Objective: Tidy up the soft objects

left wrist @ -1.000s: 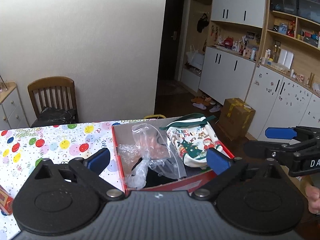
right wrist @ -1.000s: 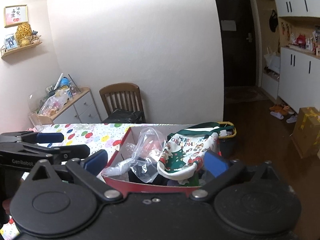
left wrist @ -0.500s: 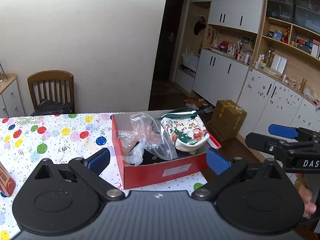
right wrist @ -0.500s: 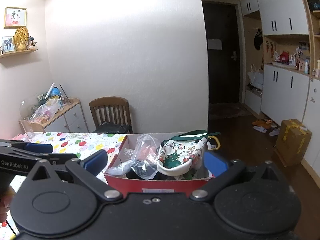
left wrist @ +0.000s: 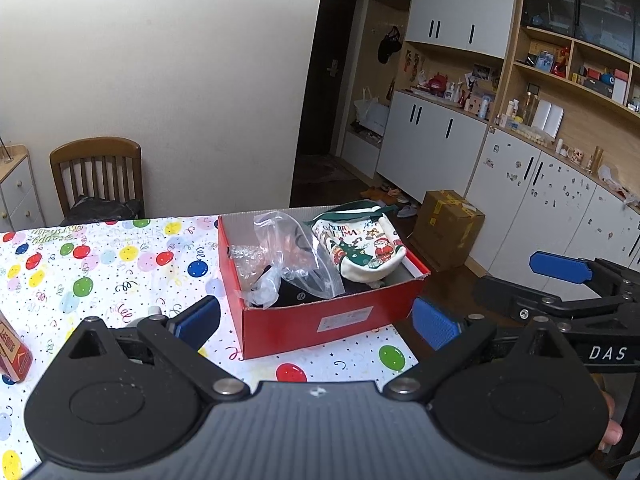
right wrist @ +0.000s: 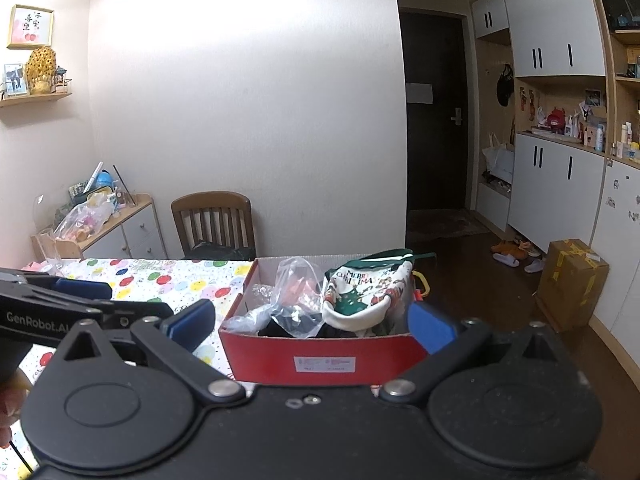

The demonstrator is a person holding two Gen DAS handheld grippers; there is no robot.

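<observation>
The table [left wrist: 100, 264], spread with a balloon-print cloth, filled the lower left of the left wrist view. On it, near its right edge, stood the red box [left wrist: 320, 320], at twelve o'clock from both cameras. The left gripper [left wrist: 316, 320] was held wide open with nothing between its blue pads [left wrist: 198, 318], level with the box's near wall but short of it. The right gripper [right wrist: 312, 322] was likewise spread wide and empty, its pads to either side of the box's near wall as seen from behind.

Inside the box, the Christmas pouch [left wrist: 360, 252] leaned at the two o'clock side, its white rim tipped toward the cameras. The clear plastic bag [left wrist: 296, 256] stood crumpled at eleven o'clock from the pouch, touching it. A dark fabric item [left wrist: 292, 298] lay under the bag near the front wall.

At eight o'clock in the left wrist view, a small red carton [left wrist: 12, 354] sat on the cloth, well apart from the box.
</observation>
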